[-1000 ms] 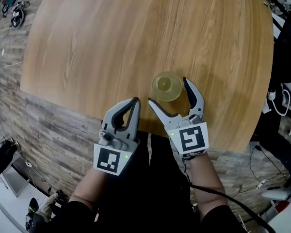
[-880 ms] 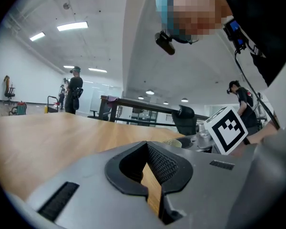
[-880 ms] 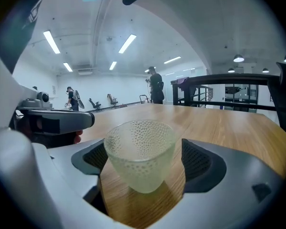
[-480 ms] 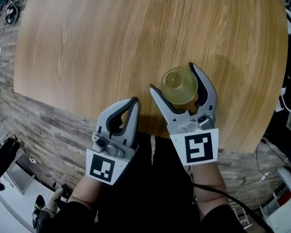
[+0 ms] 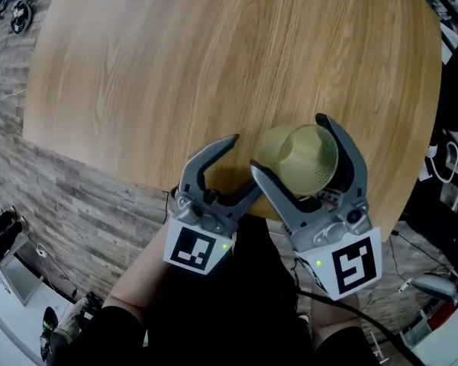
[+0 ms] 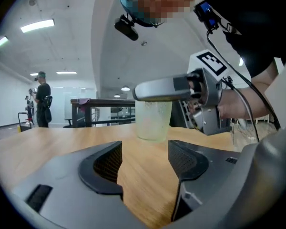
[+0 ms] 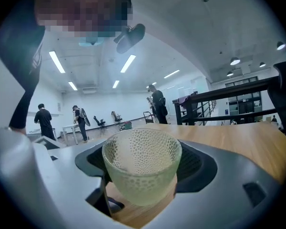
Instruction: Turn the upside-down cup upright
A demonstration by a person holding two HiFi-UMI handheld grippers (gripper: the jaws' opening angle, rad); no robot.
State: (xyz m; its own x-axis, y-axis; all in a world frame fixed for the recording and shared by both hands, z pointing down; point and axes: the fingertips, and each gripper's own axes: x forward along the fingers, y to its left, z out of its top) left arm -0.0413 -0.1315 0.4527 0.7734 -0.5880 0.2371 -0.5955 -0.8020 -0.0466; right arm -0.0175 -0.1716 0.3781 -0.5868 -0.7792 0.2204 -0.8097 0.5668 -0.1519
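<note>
Cup (image 5: 301, 158), pale green, translucent and dimpled, shows lower right of centre in the head view, above the near edge of the wooden worktop (image 5: 175, 67). Left of it, the left claw (image 5: 244, 162) is opening its jaws, with only bare wood between them (the cup lies beyond their tips). Further right, the right claw (image 5: 286, 142) is clamped on the cup, whose mouth tilts toward the head camera.

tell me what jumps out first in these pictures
The dimpled, pale-green cup catches the eye first, clamped between the jaws of the right gripper near the front edge of the round wooden table. Just to its left, the left gripper is opening its jaws with nothing between them.
</note>
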